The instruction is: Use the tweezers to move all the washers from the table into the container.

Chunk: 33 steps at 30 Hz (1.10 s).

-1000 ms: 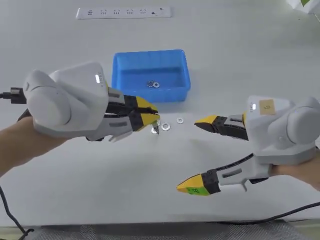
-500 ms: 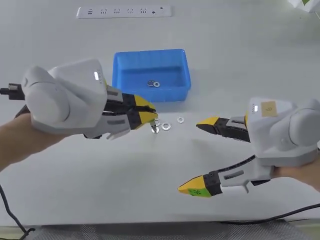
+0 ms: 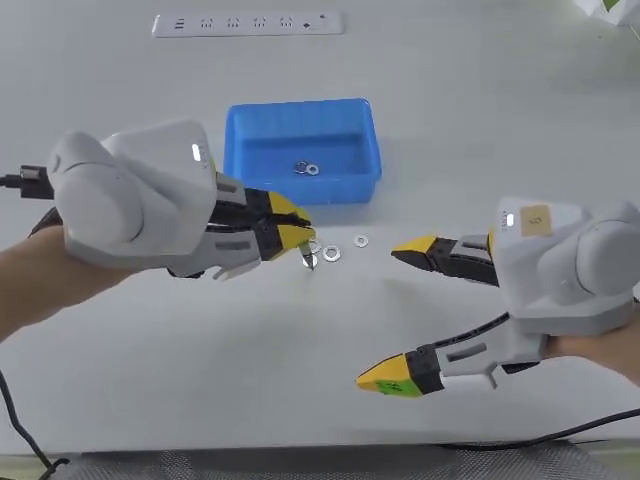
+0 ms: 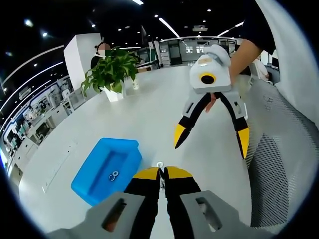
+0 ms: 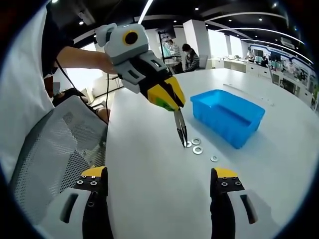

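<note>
The right gripper (image 3: 380, 313) hovers nearest, its fingers spread wide and holding nothing. The left gripper (image 3: 300, 232) has its fingers clamped on the tweezers (image 3: 309, 257), whose tips reach a small cluster of washers (image 3: 332, 254) on the table (image 3: 250, 340). Beyond, the blue container (image 3: 300, 106) holds two further washers (image 3: 308, 169).

In the head view, the yellow-tipped left tool (image 3: 305, 230) hid most of the thin metal tweezers (image 3: 309, 259), leaving the tips exposed. Contact between those tips and the small silver washers (image 3: 331, 254) was too small to resolve. The picture's right edge cut off the white-bodied right tool (image 3: 378, 314). The corner cut off a green-and-white object (image 3: 615, 8).
</note>
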Tool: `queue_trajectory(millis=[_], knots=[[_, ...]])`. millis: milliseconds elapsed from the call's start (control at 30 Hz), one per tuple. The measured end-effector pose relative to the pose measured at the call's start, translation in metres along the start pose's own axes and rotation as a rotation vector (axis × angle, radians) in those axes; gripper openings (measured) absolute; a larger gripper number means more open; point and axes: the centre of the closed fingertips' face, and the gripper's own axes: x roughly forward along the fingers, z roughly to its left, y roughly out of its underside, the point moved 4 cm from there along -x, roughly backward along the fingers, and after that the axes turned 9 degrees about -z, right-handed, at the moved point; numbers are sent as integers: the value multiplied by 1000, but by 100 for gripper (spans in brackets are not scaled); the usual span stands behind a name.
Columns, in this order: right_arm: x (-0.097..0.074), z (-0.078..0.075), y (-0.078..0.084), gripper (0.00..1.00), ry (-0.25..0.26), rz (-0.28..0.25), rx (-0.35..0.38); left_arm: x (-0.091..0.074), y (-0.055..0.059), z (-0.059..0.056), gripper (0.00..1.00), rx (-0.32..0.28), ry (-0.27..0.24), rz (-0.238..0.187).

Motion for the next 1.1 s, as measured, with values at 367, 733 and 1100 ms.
queue_trajectory(millis=[367, 733, 1100], knots=[[8, -8, -9, 85, -19, -8, -18, 2, 0, 2, 7, -26, 3, -6], [38, -26, -26, 72, -67, -28, -92, 7, -2, 2, 7, -47, 29, -24], [71, -43, -28, 35, -123, 3, -176, 3, 0, -4, 7, -66, 61, -23]])
